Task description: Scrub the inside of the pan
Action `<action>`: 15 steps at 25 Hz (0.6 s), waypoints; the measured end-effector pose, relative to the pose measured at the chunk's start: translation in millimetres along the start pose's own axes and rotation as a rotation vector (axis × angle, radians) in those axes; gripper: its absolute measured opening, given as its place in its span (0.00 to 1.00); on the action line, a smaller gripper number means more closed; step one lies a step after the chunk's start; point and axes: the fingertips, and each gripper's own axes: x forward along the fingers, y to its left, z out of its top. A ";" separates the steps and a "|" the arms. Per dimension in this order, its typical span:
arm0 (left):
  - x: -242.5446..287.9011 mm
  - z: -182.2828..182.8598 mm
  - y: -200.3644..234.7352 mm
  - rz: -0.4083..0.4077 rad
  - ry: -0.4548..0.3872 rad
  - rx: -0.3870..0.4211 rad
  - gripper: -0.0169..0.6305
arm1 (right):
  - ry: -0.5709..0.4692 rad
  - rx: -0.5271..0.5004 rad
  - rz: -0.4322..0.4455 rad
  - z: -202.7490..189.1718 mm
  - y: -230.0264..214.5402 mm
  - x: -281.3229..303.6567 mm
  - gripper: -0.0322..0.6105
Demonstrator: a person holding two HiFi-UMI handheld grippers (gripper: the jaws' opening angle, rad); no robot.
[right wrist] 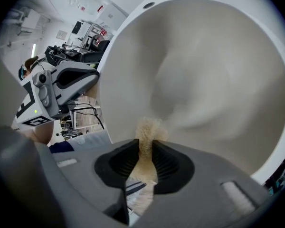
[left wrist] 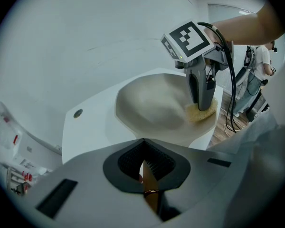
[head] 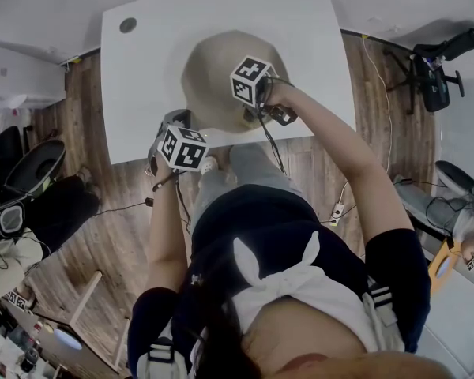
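A wide beige pan (head: 213, 73) sits on the white table (head: 142, 69), near its front edge. My right gripper (head: 257, 113) reaches down into the pan's near right side, shut on a yellow sponge (left wrist: 203, 112) that touches the inner wall. In the right gripper view the sponge (right wrist: 149, 129) sticks out between the pads, against the pan's inside (right wrist: 204, 70). My left gripper (head: 178, 125) is at the table's front edge, shut on the pan's brown handle (left wrist: 149, 194), which has a metal ring. The pan bowl (left wrist: 152, 106) lies straight ahead of the left gripper.
A round cable hole (head: 128, 24) is in the table's far left corner. Cables run from the grippers down to the wooden floor (head: 316, 164). Office chairs stand at the left (head: 31, 168) and at the right (head: 438, 73). A white unit (head: 16, 77) stands left of the table.
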 end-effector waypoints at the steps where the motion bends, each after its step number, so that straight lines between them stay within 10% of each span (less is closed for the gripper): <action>1: -0.3 -0.2 0.2 0.000 -0.001 0.000 0.03 | -0.009 0.007 0.028 1.9 4.2 1.1 0.18; 15: 2.4 -2.3 -4.9 -0.003 -0.003 0.001 0.03 | -0.092 0.053 0.226 21.4 35.6 16.5 0.18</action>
